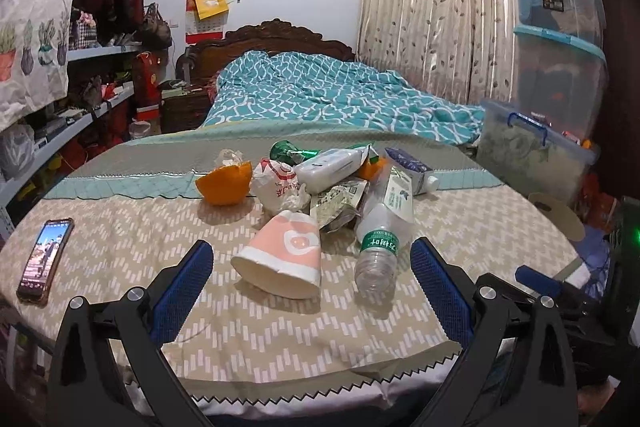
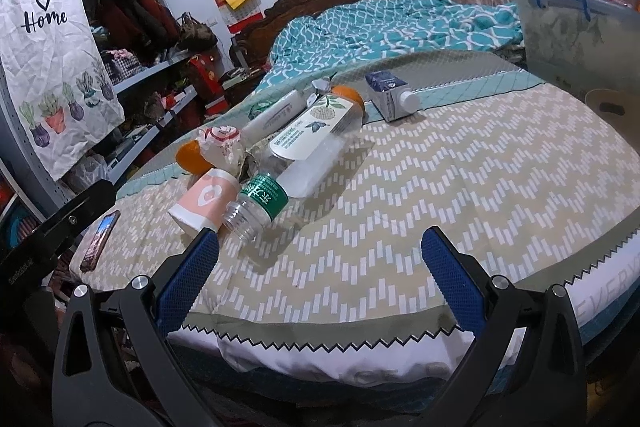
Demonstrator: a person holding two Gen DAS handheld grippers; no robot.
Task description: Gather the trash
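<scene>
L claw (image 1: pixel 312 267) & R claw (image 2: pixel 320 255) both released, level, low over bed edge (image 2: pixel 360 339).

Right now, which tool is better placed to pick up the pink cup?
Probably the left tool: open, with the pink cup lying straight ahead between its fingers. The right tool, also open, sees it off to its left.

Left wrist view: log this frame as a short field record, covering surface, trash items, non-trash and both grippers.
surface: bed with zigzag cover
nearest trash: pink paper cup on its side; clear bottle, uncapped
pile behind: orange peel, crumpled wrapper, white tube, small carton
non-trash: phone
left gripper: open, empty
right gripper: open, empty
</scene>
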